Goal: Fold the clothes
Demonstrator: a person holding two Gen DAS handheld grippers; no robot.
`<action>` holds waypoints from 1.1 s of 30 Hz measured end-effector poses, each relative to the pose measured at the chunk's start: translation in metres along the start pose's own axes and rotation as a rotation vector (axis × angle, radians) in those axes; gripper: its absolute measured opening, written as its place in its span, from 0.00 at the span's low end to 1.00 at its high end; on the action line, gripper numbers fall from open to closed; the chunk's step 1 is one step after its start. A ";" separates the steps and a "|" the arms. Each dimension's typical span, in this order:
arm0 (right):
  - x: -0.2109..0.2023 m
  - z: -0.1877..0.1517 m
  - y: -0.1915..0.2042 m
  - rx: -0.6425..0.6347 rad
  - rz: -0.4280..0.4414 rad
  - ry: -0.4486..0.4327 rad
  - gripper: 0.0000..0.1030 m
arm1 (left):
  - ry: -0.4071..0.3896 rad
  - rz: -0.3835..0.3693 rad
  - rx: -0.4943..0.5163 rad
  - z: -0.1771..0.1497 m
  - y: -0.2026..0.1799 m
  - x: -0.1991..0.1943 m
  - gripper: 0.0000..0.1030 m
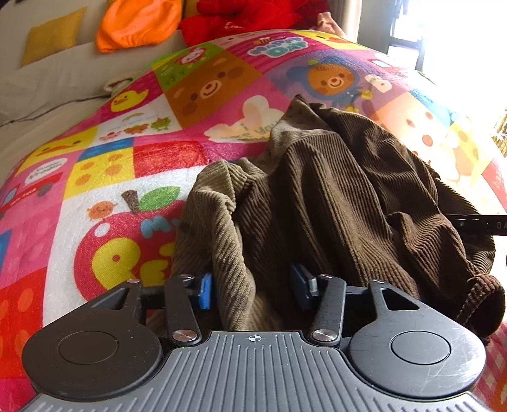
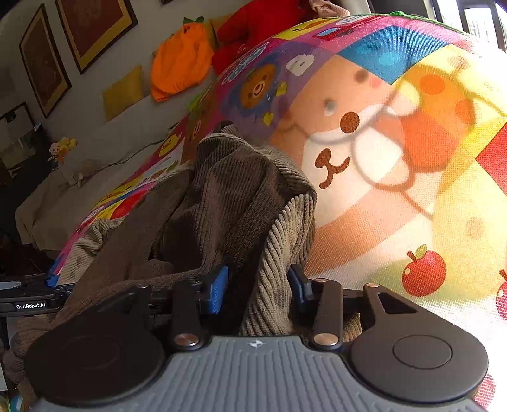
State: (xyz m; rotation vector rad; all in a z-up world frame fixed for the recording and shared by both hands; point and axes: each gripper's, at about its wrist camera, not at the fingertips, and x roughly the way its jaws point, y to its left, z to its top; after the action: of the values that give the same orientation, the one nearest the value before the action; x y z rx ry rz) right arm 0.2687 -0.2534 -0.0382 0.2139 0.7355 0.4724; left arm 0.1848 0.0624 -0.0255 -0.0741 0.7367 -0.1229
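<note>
On my left wrist camera, the left gripper (image 1: 253, 285) has its blue pads (image 1: 205, 290) pinching a bunched fold of the brown corduroy garment (image 1: 332, 196), which lies crumpled on the colourful cartoon blanket (image 1: 126, 164); orange (image 1: 139, 22) and red cloth (image 1: 240, 19) sit heaped at the far edge. On my right wrist camera, the right gripper (image 2: 258, 290) likewise has its jaws clamped on a ribbed fold of the garment (image 2: 228, 196), over the blanket (image 2: 380, 164), with framed pictures (image 2: 95, 28) on the wall behind.
</note>
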 end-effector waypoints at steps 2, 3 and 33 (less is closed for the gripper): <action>-0.008 -0.005 0.000 0.005 0.009 0.011 0.23 | -0.004 -0.018 -0.006 -0.005 -0.004 -0.010 0.32; -0.013 -0.008 0.000 0.007 0.014 0.016 0.21 | -0.003 -0.030 -0.002 -0.009 -0.007 -0.016 0.31; -0.195 -0.100 0.054 -0.280 0.096 -0.128 0.71 | 0.106 -0.304 0.358 -0.122 -0.114 -0.136 0.94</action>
State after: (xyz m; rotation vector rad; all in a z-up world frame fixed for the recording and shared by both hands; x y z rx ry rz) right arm 0.0567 -0.2986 0.0236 0.0164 0.5288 0.6411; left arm -0.0067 -0.0345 -0.0123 0.1643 0.7962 -0.5495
